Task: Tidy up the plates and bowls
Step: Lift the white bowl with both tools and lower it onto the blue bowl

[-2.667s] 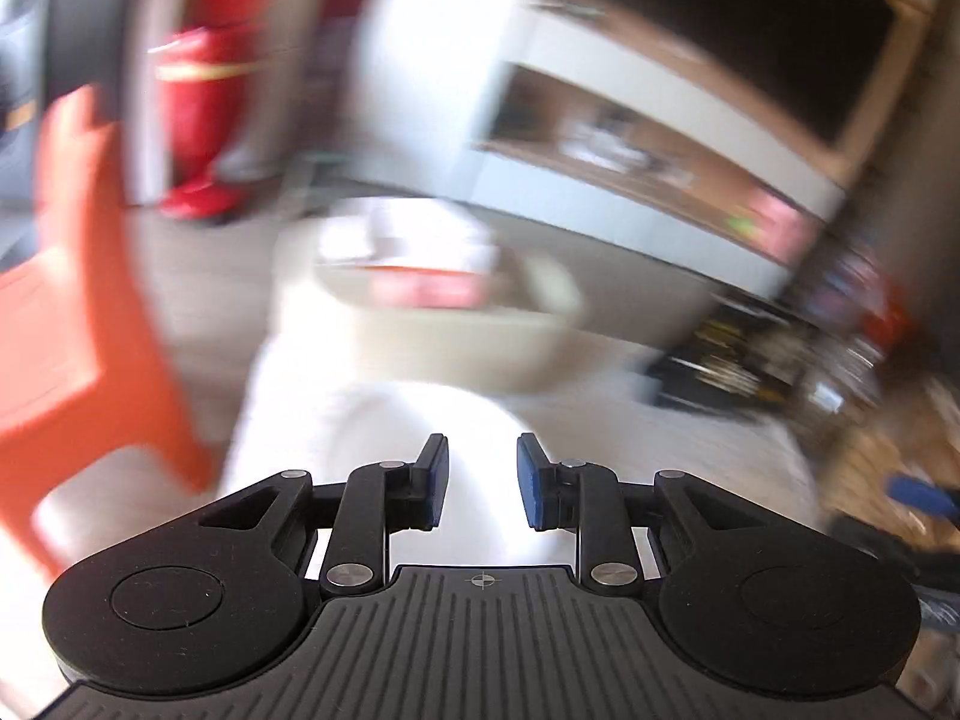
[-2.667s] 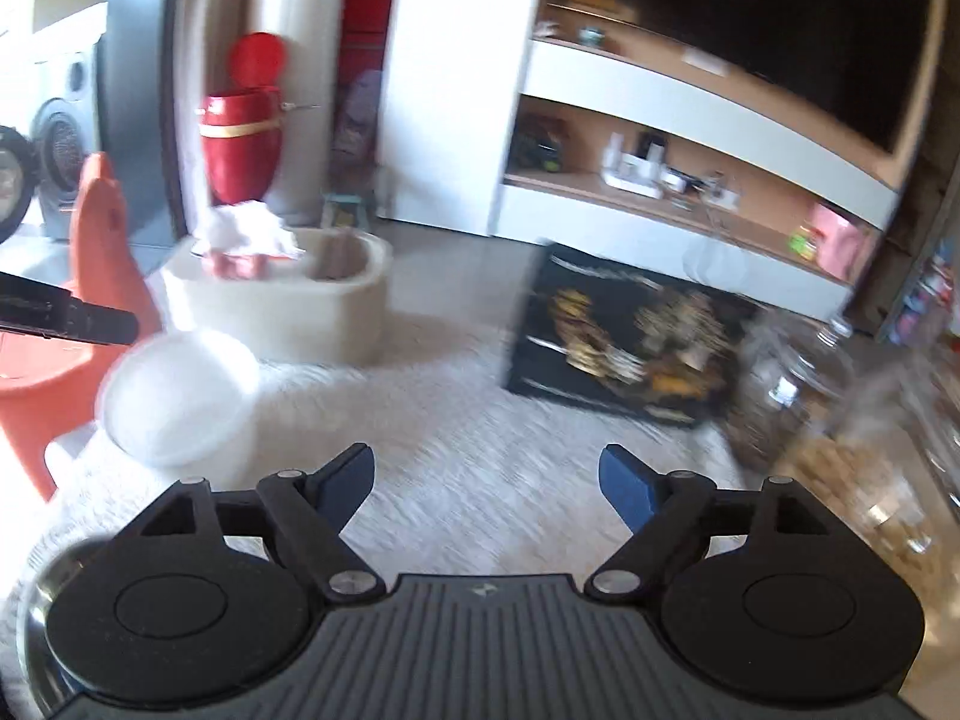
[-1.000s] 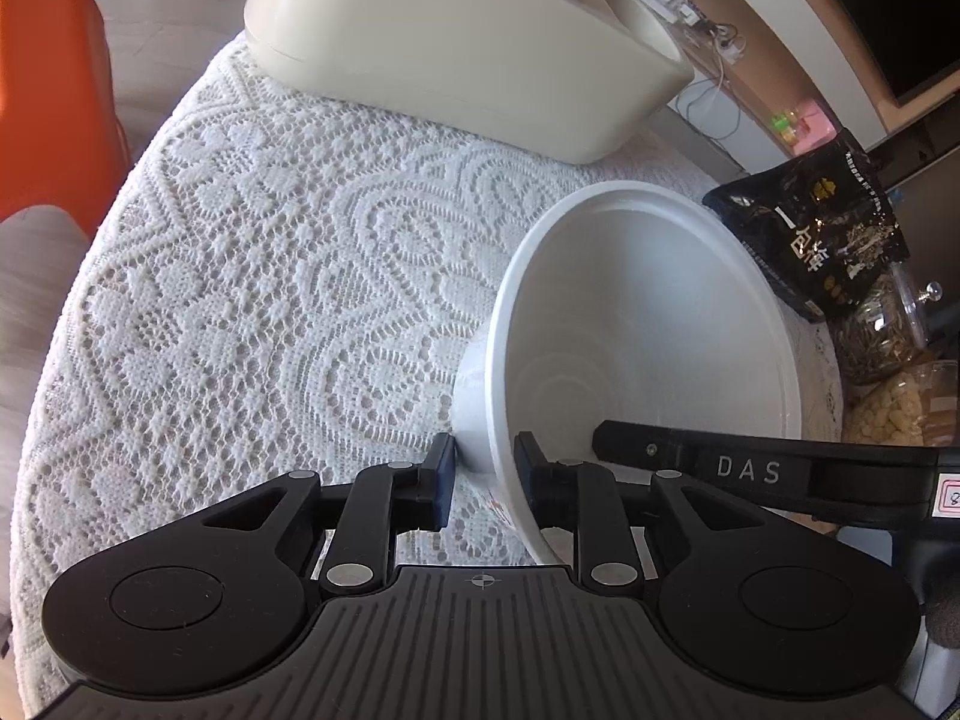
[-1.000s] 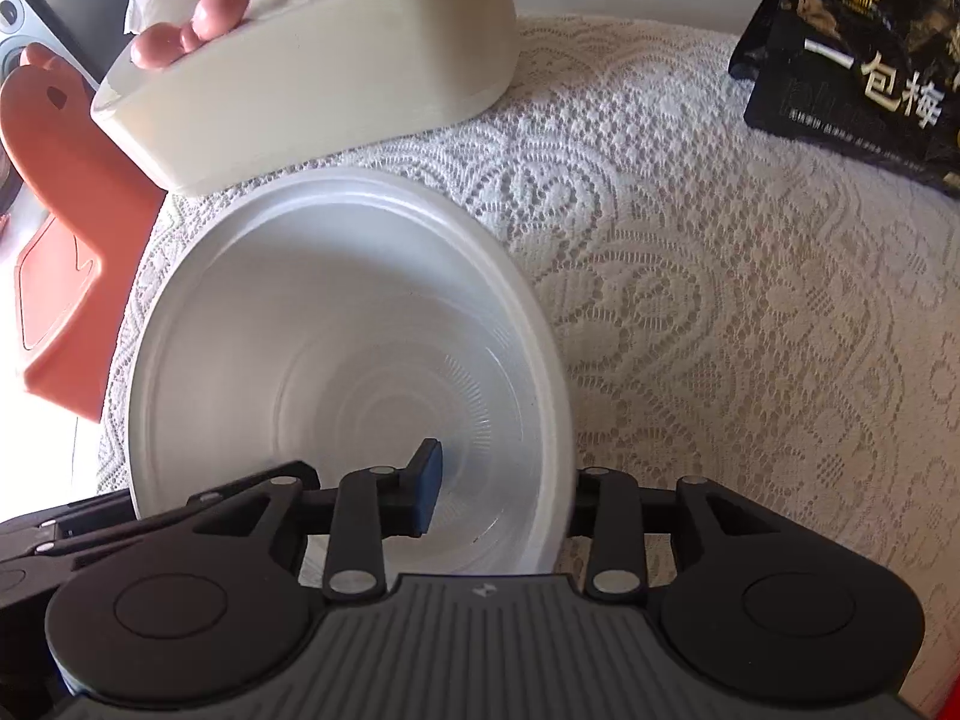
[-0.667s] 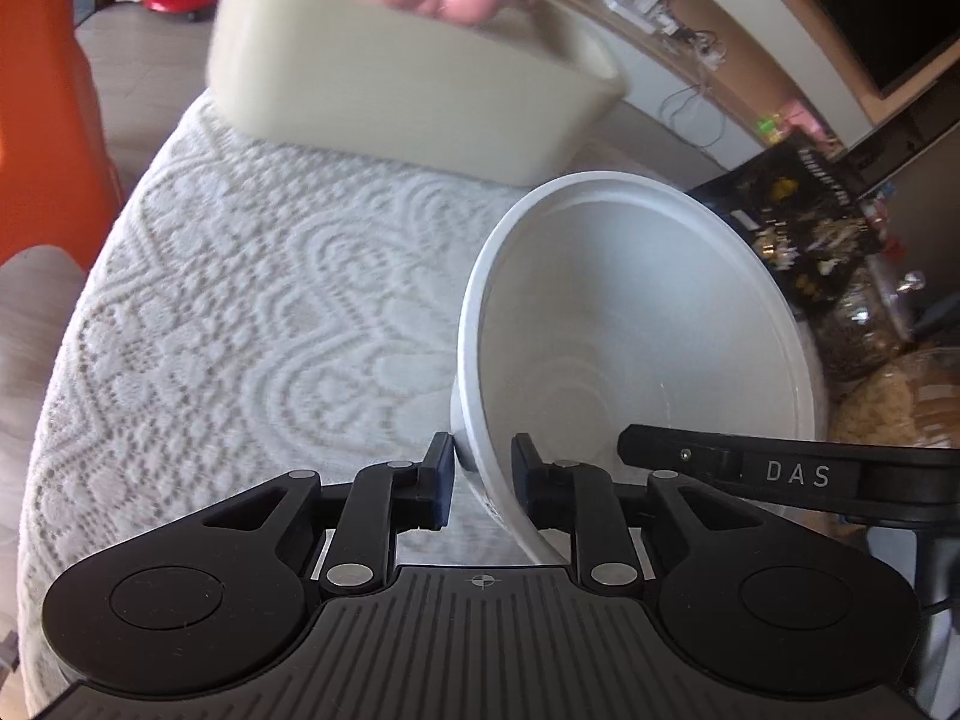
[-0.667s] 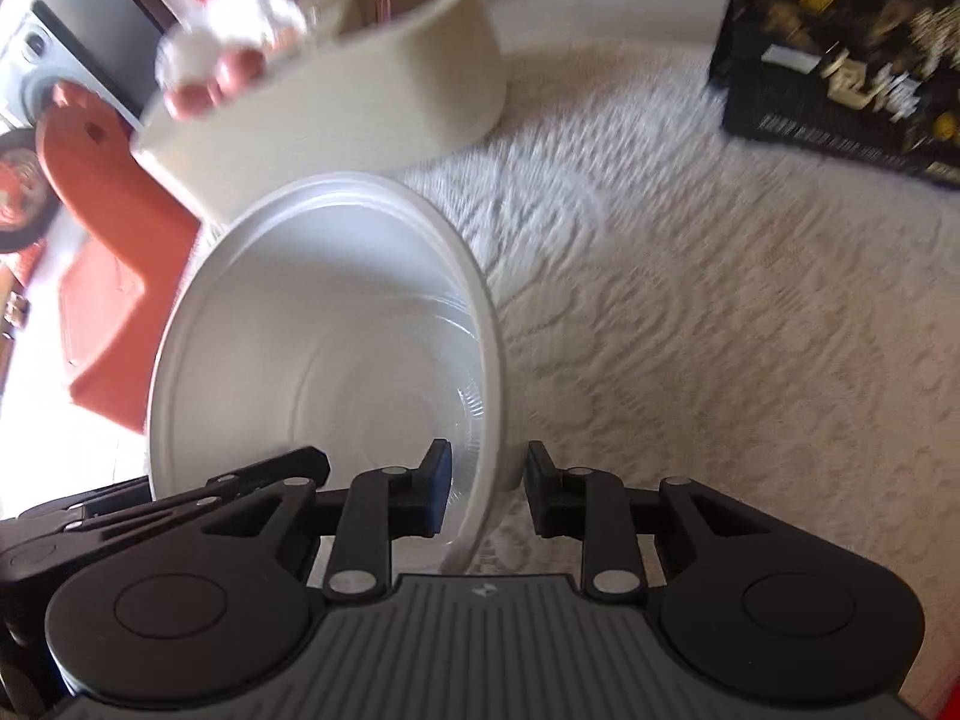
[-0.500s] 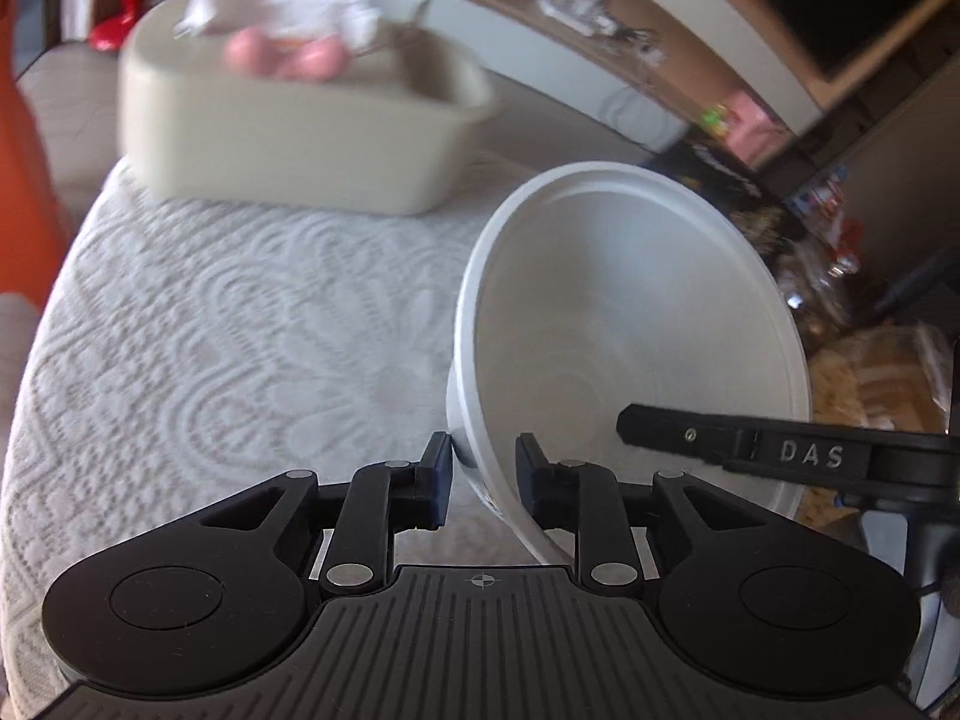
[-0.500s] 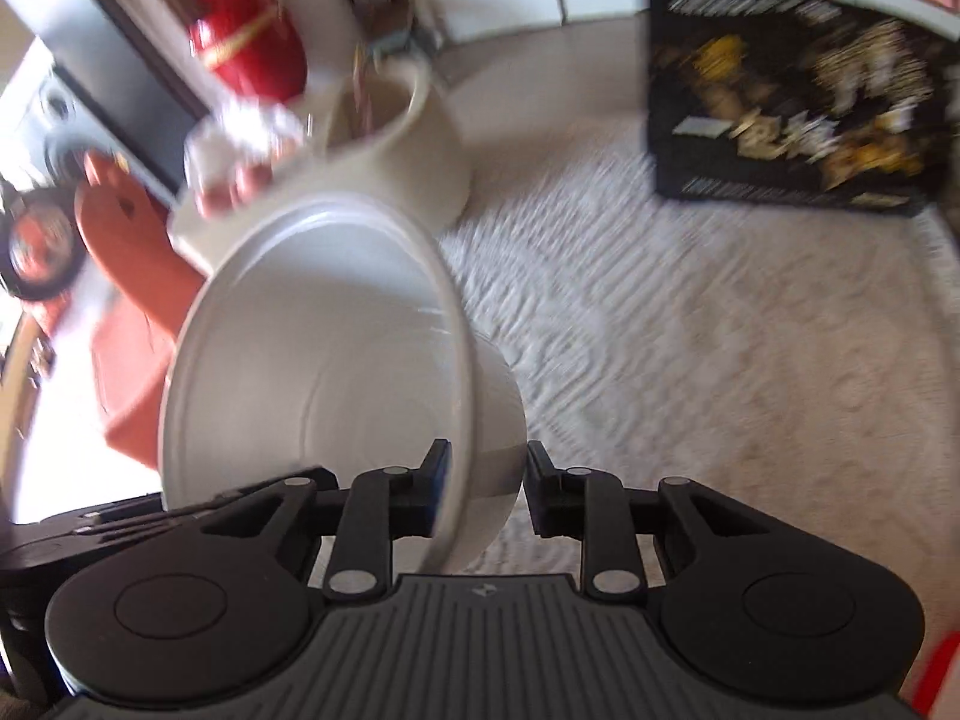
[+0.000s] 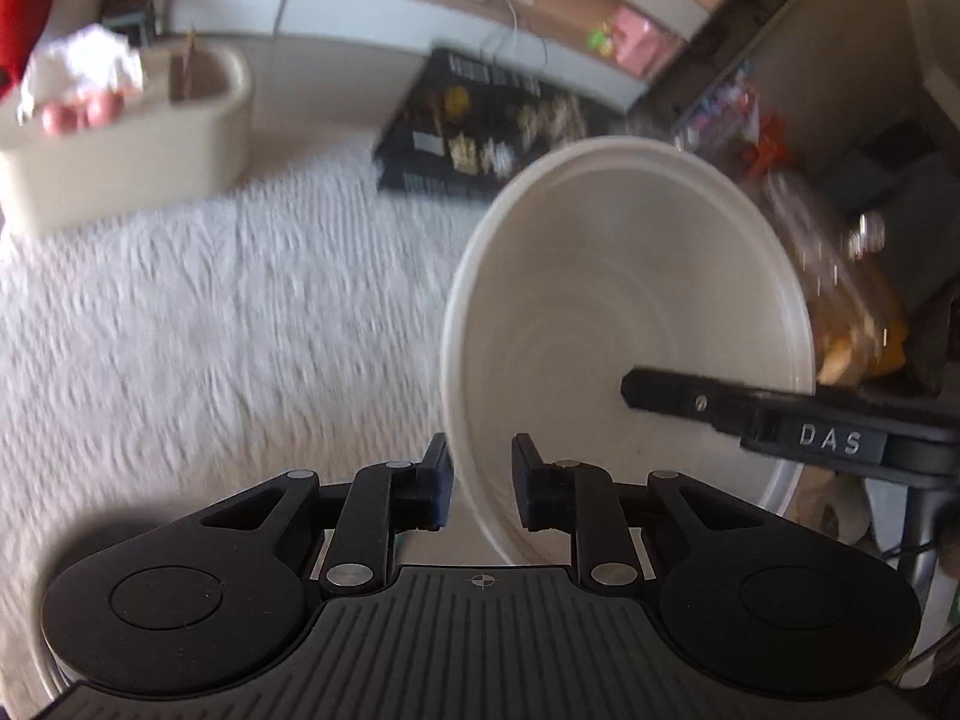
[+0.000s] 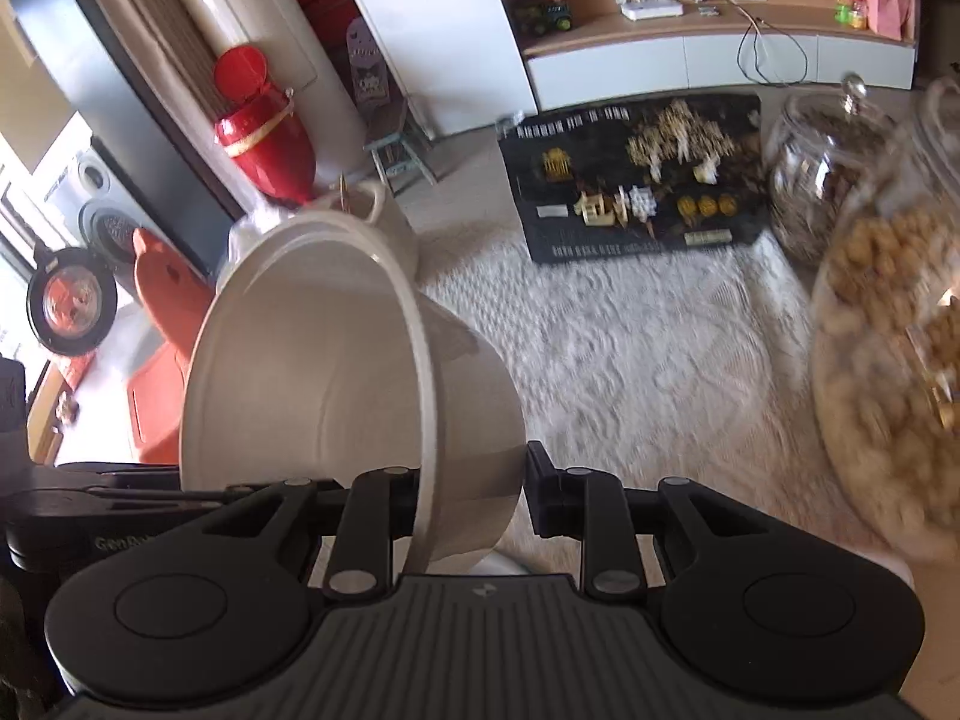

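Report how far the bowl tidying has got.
Done: nothing visibly stacked or put away yet. In hand: the white bowl, tilted above the lace tablecloth, its rim between the closing left gripper and clamped by the right gripper. Left: setting it down; no plates are visible.

Lace-covered tabletop (image 10: 648, 360) carried cream tub (image 9: 120, 150) at far left, black snack bag (image 10: 636, 174) at far edge, glass jars (image 10: 888, 324) at right.
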### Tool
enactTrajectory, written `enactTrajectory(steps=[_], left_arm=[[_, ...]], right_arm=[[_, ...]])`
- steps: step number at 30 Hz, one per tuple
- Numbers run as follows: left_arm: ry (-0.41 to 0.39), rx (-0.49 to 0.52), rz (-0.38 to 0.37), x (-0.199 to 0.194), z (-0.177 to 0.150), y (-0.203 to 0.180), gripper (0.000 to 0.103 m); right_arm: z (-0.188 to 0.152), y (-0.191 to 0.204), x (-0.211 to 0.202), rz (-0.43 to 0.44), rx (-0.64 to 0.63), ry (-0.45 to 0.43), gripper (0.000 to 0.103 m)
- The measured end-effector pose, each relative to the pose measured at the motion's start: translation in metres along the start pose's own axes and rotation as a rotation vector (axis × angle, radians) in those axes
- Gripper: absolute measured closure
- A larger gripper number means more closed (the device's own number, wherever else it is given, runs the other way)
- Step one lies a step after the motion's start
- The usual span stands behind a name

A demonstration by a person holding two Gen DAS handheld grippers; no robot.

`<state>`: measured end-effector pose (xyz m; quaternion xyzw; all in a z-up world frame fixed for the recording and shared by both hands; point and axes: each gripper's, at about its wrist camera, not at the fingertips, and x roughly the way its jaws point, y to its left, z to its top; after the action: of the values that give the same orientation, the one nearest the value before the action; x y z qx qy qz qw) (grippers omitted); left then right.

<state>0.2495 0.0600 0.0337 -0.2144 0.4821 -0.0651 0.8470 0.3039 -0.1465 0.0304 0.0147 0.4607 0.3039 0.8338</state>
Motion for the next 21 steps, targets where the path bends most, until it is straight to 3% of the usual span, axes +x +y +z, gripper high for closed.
enactTrajectory(steps=[4, 7, 8, 11, 15, 21], left_arm=[[0.047, 0.024, 0.019, 0.014, -0.045, 0.002, 0.08], [0.042, 0.017, 0.051, 0.023, -0.064, 0.008, 0.082], [0.031, 0.012, 0.065, 0.023, -0.066, 0.01, 0.08], [-0.021, 0.021, 0.108, 0.013, -0.071, 0.008, 0.076], [-0.056, 0.041, 0.141, -0.006, -0.076, 0.002, 0.078], [-0.079, 0.034, 0.121, -0.017, -0.078, 0.0, 0.079]], right_arm=[[-0.043, -0.009, 0.005, -0.005, 0.003, 0.052, 0.078], [-0.065, -0.012, 0.019, -0.027, 0.0, 0.105, 0.077], [-0.07, -0.01, 0.017, -0.054, -0.024, 0.085, 0.077], [-0.074, -0.002, 0.012, -0.127, -0.091, 0.032, 0.076], [-0.07, 0.005, 0.003, -0.113, -0.103, 0.007, 0.075], [-0.068, 0.017, -0.003, -0.136, -0.124, -0.012, 0.074]])
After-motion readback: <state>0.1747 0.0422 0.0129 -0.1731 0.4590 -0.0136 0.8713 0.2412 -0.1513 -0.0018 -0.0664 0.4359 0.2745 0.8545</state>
